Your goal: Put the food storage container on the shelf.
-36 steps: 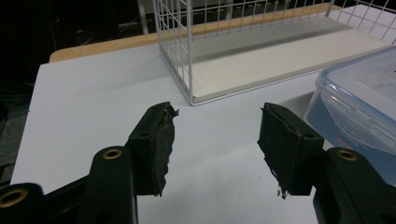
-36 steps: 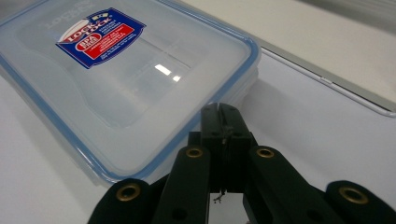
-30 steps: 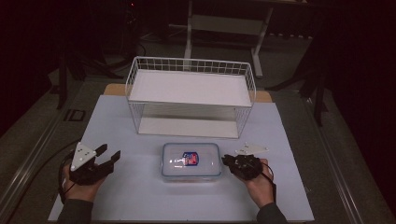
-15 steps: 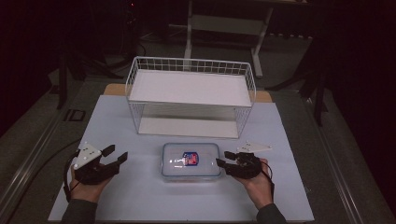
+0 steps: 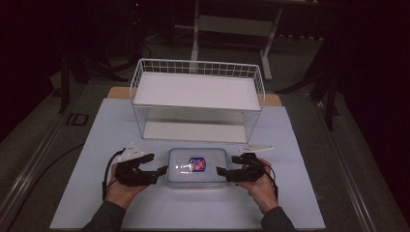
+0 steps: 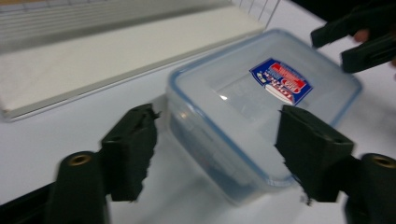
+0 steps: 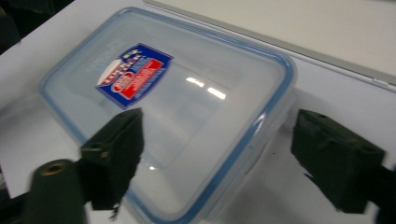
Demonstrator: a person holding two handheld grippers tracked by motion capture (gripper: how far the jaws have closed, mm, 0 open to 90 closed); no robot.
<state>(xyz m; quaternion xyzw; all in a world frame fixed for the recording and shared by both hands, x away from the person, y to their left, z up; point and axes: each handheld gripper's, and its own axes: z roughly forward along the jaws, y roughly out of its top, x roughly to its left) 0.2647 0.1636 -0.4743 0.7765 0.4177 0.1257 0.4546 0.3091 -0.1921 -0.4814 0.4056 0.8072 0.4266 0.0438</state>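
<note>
High view first: one clear plastic container (image 5: 197,166) with a blue-rimmed lid and a red-and-blue sticker, sitting flat on the white worktop (image 5: 309,193), just in front of one white wire rack (image 5: 197,99) with two shelves. Left gripper (image 5: 157,164) at the container's left end, right gripper (image 5: 226,166) at its right end, both with fingers spread, nothing grasped. Two hands, two grippers, one box, one rack.

Left gripper view: fingers (image 6: 128,149) wide apart, straddling a near corner of the container (image 6: 243,107). No contact visible yet. Other gripper (image 6: 357,39) peeking in at the far end, also gaping. Rack's bottom shelf (image 6: 116,51) just behind.

Right gripper view: same story mirrored. Fingers (image 7: 114,156) released, one each side of a container (image 7: 187,112) corner, lid rim running between them. Hard to tell if the left finger brushes the lid; looks just above it.

What could go wrong, guessing: gripping on a rounded corner instead of a flat wall, so the smooth plastic squirts out sideways. Closing unevenly from the two ends could twist or shove the box toward the rack. Pinching the lid edge alone might pop it loose.
</note>
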